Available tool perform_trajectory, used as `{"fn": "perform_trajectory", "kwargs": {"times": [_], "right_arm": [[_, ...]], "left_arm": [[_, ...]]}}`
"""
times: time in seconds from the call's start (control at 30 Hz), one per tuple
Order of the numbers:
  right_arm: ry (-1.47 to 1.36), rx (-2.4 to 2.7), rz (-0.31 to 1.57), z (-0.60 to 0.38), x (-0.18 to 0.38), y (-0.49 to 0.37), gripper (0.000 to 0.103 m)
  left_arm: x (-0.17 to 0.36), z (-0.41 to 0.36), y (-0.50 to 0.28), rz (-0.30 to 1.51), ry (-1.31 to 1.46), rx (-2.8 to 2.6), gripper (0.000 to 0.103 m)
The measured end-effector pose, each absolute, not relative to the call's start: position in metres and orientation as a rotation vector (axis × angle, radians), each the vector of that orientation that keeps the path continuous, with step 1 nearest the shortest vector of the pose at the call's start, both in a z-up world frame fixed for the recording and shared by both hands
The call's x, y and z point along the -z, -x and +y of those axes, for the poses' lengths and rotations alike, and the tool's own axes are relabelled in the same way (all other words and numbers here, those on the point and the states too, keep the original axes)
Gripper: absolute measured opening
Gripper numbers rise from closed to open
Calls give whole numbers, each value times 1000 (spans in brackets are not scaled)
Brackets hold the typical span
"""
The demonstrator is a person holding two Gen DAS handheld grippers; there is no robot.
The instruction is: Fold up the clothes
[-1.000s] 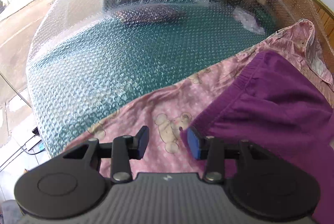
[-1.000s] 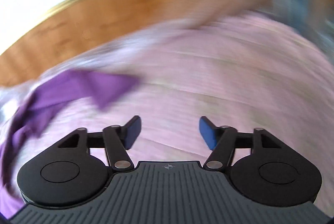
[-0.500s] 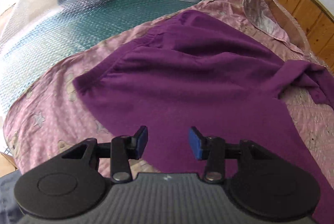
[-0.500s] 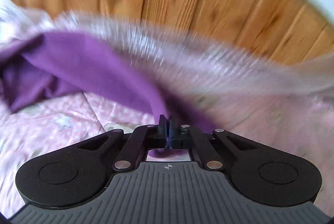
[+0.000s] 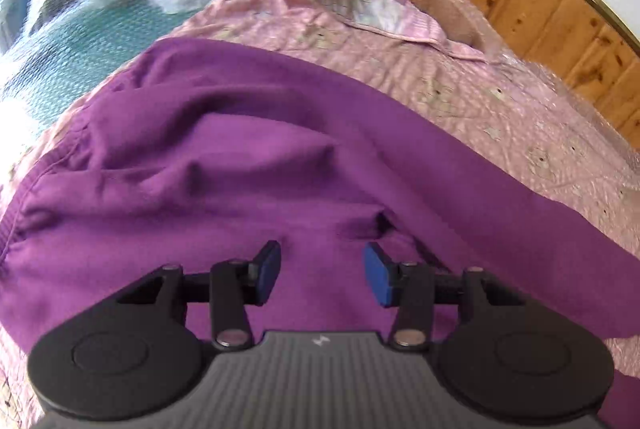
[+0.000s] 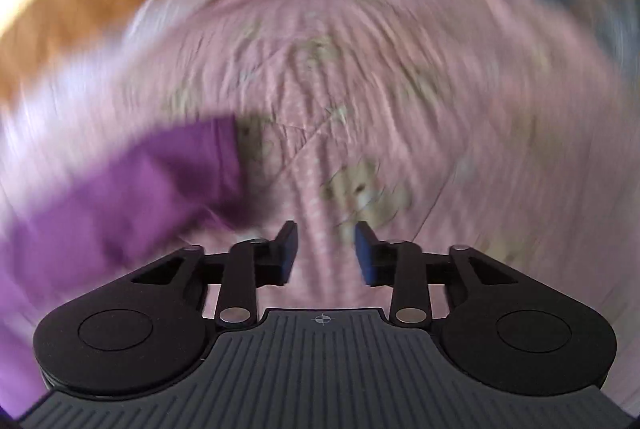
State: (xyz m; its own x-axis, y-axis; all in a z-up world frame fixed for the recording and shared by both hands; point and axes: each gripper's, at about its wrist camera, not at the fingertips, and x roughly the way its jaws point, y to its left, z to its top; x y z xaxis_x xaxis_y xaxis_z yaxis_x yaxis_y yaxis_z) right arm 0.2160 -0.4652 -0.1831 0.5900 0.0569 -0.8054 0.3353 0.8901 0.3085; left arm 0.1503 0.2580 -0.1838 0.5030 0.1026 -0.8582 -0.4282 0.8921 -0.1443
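Left tongs (image 5: 322, 277): parted, empty, directly above the rumpled purple sweater (image 5: 224, 169), which lies on a pink blanket (image 5: 500, 101). Right tongs (image 6: 325, 253): parted, empty, over the blanket; a sweater sleeve (image 6: 132, 189) sits just left of them. Only the left view shows bubble wrap (image 5: 80, 29) beyond and a wood panel wall (image 5: 560, 17). The right view is heavily motion-blurred; the blanket print is unreadable.
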Motion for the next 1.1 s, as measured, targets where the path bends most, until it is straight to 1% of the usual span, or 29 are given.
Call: {"fn": "perform_trajectory", "kwargs": {"times": [0.03,0.07,0.13,0.17,0.27,0.37,0.4,0.43,0.47,0.5,0.57,0.7,0.73,0.77,0.83,0.87,0.93,0.97,1.0,1.03,1.1], "right_arm": [[-569,169,912,-472,189,-214,41],[-638,163,895,-474,194,-215,45],[-700,130,870,-468,205,-230,51],[-705,106,870,-464,209,-241,58],[-648,50,909,-443,221,-269,59],[-486,-17,940,-410,219,-290,60],[-426,-37,956,-399,217,-296,48],[-365,-51,972,-389,213,-301,39],[-304,-73,985,-379,209,-306,16],[-244,-92,996,-371,204,-311,8],[-132,-96,976,-361,188,-317,3],[88,38,756,-373,117,-312,2],[161,75,727,-375,108,-312,2],[213,99,731,-378,110,-316,2],[224,114,829,-387,140,-332,3],[223,110,889,-392,160,-338,3],[208,102,994,-399,193,-340,15],[190,118,1016,-403,202,-336,31],[162,162,981,-407,200,-328,54],[121,201,932,-411,193,-319,59],[13,233,877,-419,180,-300,60]], "left_arm": [[184,253,-152,1002,355,-318,47],[183,249,-154,1004,350,-313,47],[182,242,-156,1007,341,-304,47],[182,241,-157,1009,342,-304,47],[178,237,-150,1007,339,-318,48],[179,240,-140,1012,355,-354,49],[180,243,-137,1019,365,-373,49],[182,247,-133,1025,375,-391,49],[184,251,-129,1029,389,-407,49],[183,251,-128,1028,391,-407,49],[183,252,-126,1024,397,-408,49],[181,253,-122,1018,409,-410,49],[181,253,-121,1017,412,-410,49],[180,253,-120,1016,415,-410,49],[183,247,-124,1029,400,-393,49],[184,244,-126,1036,390,-387,49],[182,241,-125,1034,372,-384,49],[181,240,-124,1033,363,-382,49],[180,239,-123,1032,354,-381,49],[179,238,-122,1031,345,-379,50],[179,239,-121,1034,338,-389,50]]}}
